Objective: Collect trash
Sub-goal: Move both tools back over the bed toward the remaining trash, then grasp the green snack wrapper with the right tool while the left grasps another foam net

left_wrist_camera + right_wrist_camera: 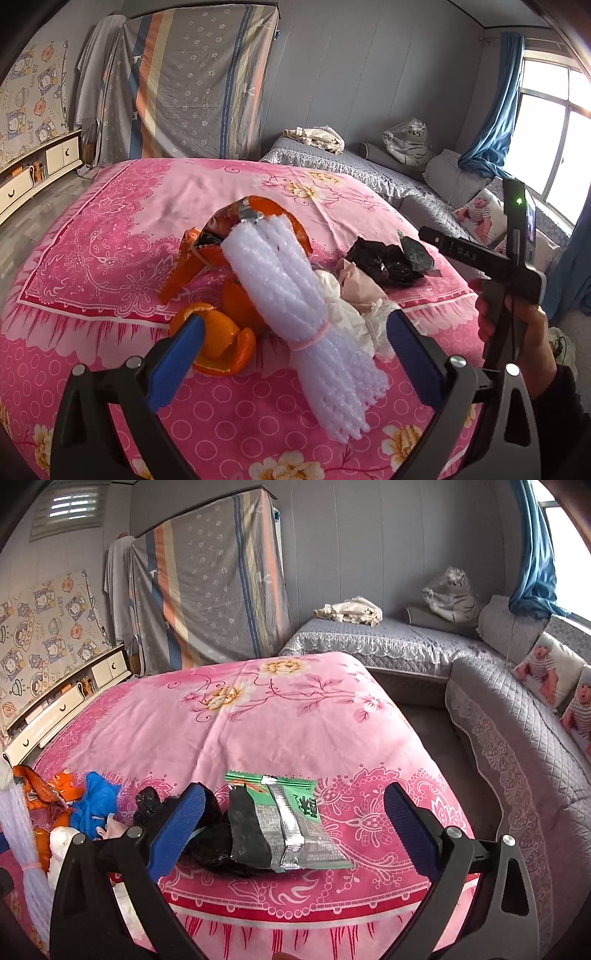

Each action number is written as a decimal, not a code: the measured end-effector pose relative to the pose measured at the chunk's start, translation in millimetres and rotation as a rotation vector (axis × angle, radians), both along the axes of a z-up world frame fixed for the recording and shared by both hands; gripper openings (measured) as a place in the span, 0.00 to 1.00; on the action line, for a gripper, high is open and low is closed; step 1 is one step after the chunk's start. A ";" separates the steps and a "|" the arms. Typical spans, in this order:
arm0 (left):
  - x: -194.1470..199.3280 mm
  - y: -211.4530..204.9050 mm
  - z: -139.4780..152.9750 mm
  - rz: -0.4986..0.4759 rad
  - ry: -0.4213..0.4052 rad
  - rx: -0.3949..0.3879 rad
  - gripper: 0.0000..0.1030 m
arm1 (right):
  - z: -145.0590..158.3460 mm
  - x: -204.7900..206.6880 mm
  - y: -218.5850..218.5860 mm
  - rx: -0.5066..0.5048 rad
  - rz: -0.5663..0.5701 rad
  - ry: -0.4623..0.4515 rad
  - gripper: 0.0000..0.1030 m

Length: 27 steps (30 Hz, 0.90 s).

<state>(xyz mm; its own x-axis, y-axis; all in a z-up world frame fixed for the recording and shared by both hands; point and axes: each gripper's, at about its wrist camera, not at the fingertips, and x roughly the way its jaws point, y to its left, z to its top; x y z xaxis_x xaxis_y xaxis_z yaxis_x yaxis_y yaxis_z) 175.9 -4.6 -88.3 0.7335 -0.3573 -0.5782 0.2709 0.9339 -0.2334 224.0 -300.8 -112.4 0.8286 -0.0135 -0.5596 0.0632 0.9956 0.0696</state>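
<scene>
Hovering wide open and empty, the left gripper has the white foam net right between its blue pads. Squeeze near the pink band. The right gripper, open and empty too, frames the green wrapper.

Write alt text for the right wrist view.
An open right hand-held gripper hovers around a green snack wrapper lying partly on a black plastic bag on a pink floral bedspread; a grey sofa stands alongside.
</scene>
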 end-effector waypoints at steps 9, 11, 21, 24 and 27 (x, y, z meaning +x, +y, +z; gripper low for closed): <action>21.9 0.0 -5.3 -0.001 0.055 -0.043 0.88 | -14.4 13.6 -13.2 0.092 0.024 0.084 0.90; 25.9 -3.8 -9.1 -0.020 0.083 -0.052 0.80 | -17.3 16.4 -16.6 0.112 0.025 0.106 0.90; 36.5 -16.8 -19.3 -0.046 0.141 -0.079 0.45 | -33.8 28.5 -21.8 0.172 0.019 0.207 0.62; 36.6 -19.2 -22.1 -0.061 0.152 -0.076 0.35 | -37.7 30.8 -20.9 0.187 0.036 0.232 0.51; 36.3 -18.6 -22.7 -0.058 0.163 -0.095 0.31 | -39.0 32.1 -21.9 0.193 0.032 0.245 0.41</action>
<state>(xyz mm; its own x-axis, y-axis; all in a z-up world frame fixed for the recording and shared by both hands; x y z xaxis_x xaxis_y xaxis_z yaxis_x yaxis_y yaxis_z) 212.2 -23.2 -111.0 0.6098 -0.4545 -0.6492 0.2747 0.8896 -0.3648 256.0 -322.7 -151.4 0.6671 0.1360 -0.7325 0.0703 0.9673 0.2436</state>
